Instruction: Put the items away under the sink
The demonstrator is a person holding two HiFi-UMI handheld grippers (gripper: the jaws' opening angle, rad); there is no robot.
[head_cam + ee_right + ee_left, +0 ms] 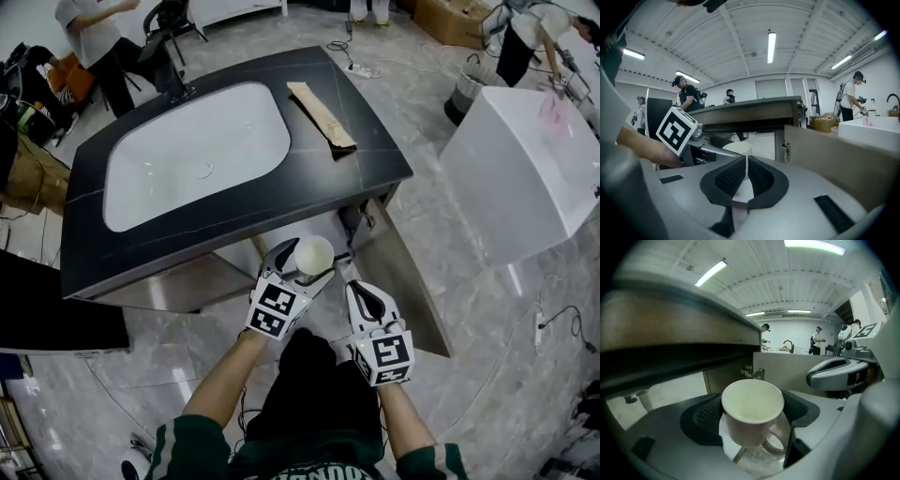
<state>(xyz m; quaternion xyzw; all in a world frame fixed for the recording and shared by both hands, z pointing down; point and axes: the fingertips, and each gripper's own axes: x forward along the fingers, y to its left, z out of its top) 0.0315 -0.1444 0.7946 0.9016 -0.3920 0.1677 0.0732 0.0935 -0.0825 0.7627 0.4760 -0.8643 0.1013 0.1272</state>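
One white mug (752, 404) clamped in left gripper (302, 270), right gripper (746, 176) closed

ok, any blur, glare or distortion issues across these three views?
Head view: evenly lit, mild barrel bend at the edges, mug rim washed out near white. Left gripper view: heavy fisheye, dark corners, countertop edge overhead soft, mug fairly sharp. Right gripper view: fisheye too, ceiling light bright without flare.

1. In the head view, the left tool (307, 265) covers the mug (313, 251) below its rim.
2. The counter (234, 202) hides the cupboard space beneath it.
3. In the right gripper view, the right tool (746, 174), jaws together, hides most of the mug.
4. The top edge cuts off a person (98, 37).
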